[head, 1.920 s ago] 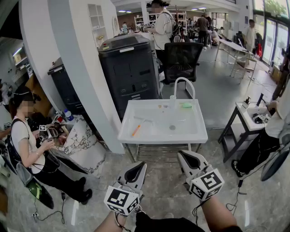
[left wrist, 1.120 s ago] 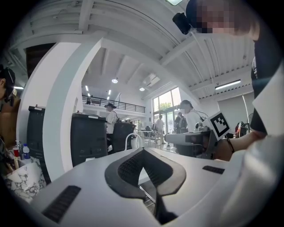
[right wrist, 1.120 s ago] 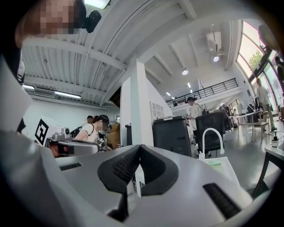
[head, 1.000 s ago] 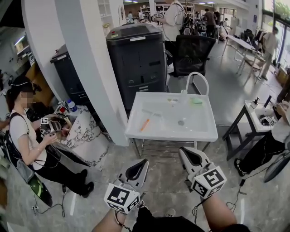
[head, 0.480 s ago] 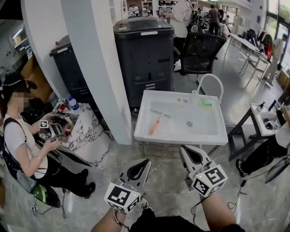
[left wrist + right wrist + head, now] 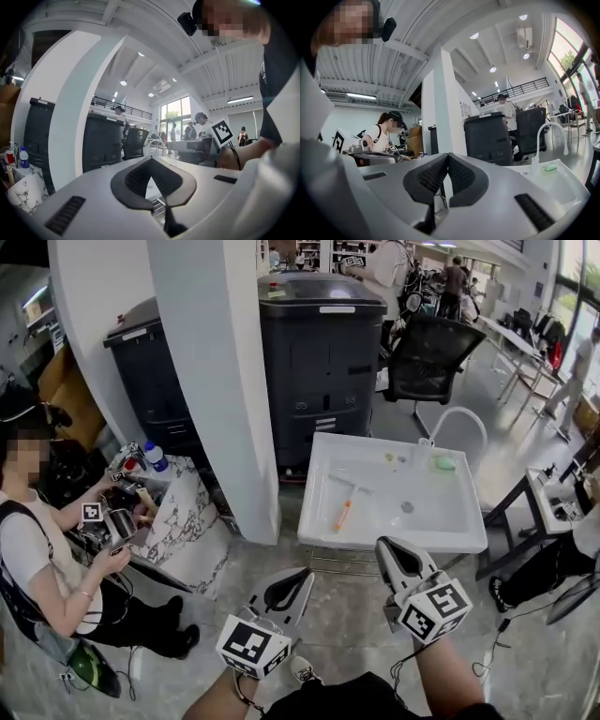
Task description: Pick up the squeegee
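Observation:
The squeegee (image 6: 344, 503), a white blade on an orange handle, lies flat in the white sink (image 6: 375, 538) ahead of me. My left gripper (image 6: 302, 574) is held low over the floor, short of the sink's front left corner. Its jaws are shut with nothing between them, and the tips meet in the left gripper view (image 6: 151, 159). My right gripper (image 6: 385, 546) is just before the sink's front rim, also shut and empty, tips together in the right gripper view (image 6: 446, 156). Neither gripper touches the squeegee.
A curved white faucet (image 6: 457, 422) and a green sponge (image 6: 444, 463) sit at the sink's back. A white pillar (image 6: 225, 381), a black copier (image 6: 323, 343) and a black chair (image 6: 431, 352) stand behind. A seated person (image 6: 37, 531) and a marble-patterned table (image 6: 178, 507) are left; a small table (image 6: 553, 498) is right.
The sink and squeegee have come closer and lower in the head view as both grippers moved forward toward them. Both stay shut.

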